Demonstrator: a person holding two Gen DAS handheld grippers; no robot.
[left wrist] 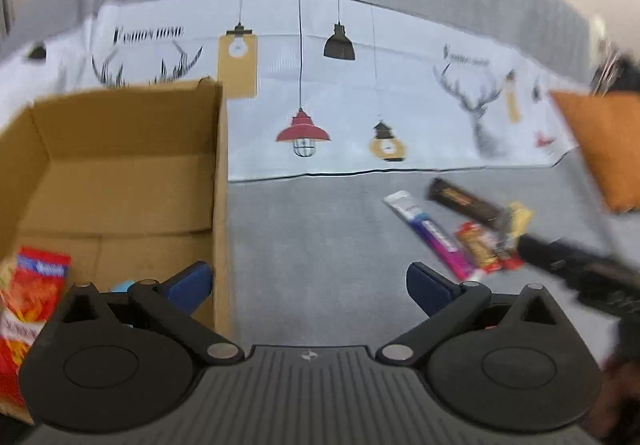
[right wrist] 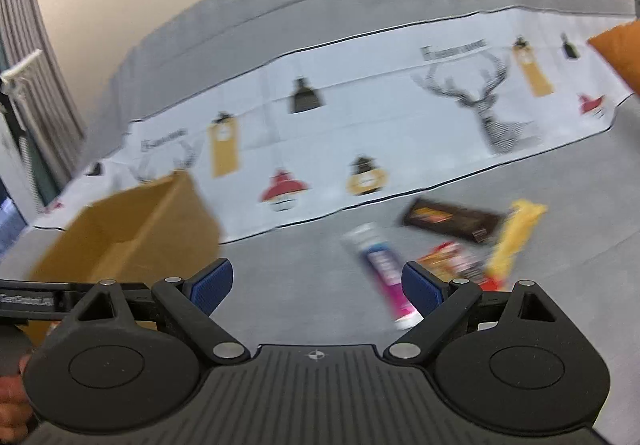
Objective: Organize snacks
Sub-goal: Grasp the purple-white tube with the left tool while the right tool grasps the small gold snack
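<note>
- Left tongs (left wrist: 308,291) wide open, holding nothing, hovering just right of the box (left wrist: 120,165), pads straddling its right wall.
- Right tongs (right wrist: 318,287) also wide open and empty, low over the grey couch (right wrist: 300,285), aimed toward the snack pile.
- Box sits at the couch's left end against the printed cloth (left wrist: 360,85); a red bag (left wrist: 28,305) already lies inside, near corner. Something blue beside it, too hidden to name.
- Loose snacks toward the right end, below the cloth's edge: purple stick (right wrist: 384,277), dark bar (right wrist: 452,221), yellow pack (right wrist: 512,241), red pack (right wrist: 448,265), the last three overlapping.
- Purple stick is nearest, lying just ahead of the right tongs' right pad (right wrist: 420,289), not between the pads.
- Judgement: step is picking the next snack; shift right so the stick is centred, grip across its narrow width, mid-length, so it doesn't droop.
- Both views are motion-blurred; labels unreadable.
- Orange cushion (left wrist: 608,149) at the far right, clear of the pile.
</note>
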